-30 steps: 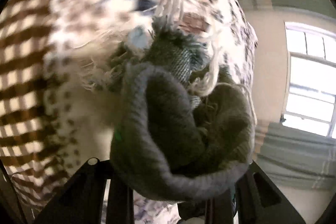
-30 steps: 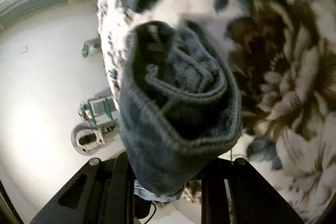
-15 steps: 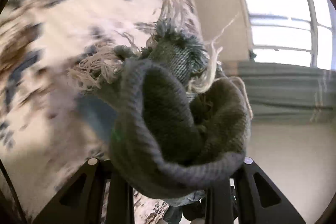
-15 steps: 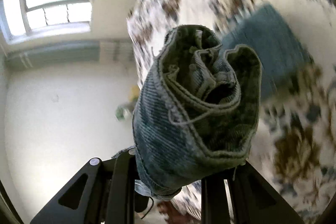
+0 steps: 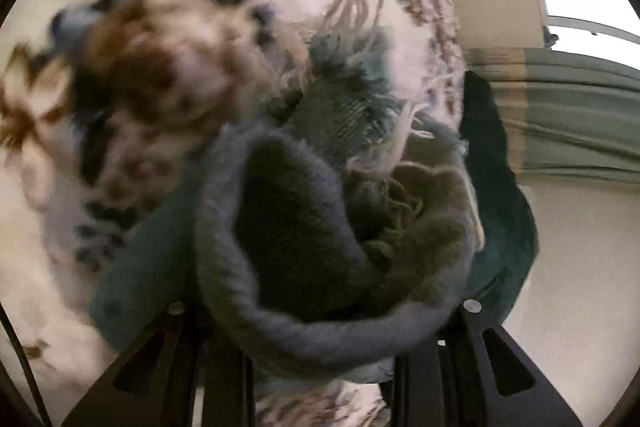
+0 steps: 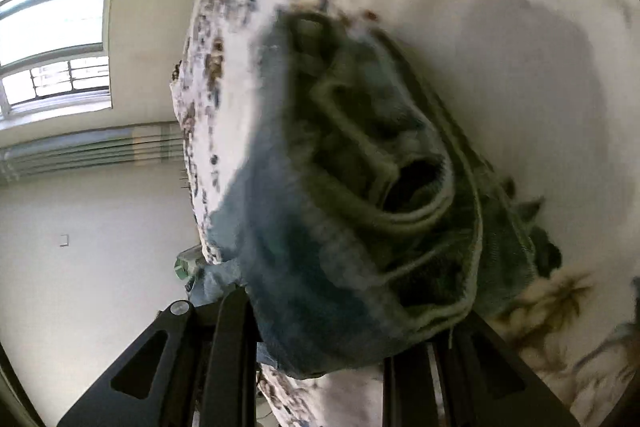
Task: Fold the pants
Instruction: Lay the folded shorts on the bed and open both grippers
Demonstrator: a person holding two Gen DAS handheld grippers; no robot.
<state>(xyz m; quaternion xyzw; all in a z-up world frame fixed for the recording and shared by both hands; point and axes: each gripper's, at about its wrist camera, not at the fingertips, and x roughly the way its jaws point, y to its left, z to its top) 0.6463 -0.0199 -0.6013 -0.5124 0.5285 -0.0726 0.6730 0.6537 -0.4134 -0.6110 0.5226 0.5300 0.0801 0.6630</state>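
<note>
The pants are blue-grey denim with a frayed hem. In the left wrist view my left gripper [image 5: 320, 359] is shut on a bunched, frayed end of the pants [image 5: 328, 235], which fills the middle of the frame. More of the pants trails to the right [image 5: 504, 211]. In the right wrist view my right gripper [image 6: 320, 359] is shut on another bunched, rolled end of the pants [image 6: 360, 211]. Both bunches are held close over a floral bedspread [image 5: 168, 59], which also shows in the right wrist view [image 6: 500, 7].
The bedspread's edge [image 6: 200, 75] falls away beside a pale wall [image 6: 80, 287]. A bright window [image 6: 52, 27] and grey-green curtain folds [image 5: 568, 115] lie beyond the bed. A small greenish object [image 6: 184, 263] shows by the bed's edge.
Both grippers have swung with the pants still clamped. The views have turned from wall and window toward the bedspread, which now fills more of each frame. More denim shows beside the left bunch.
</note>
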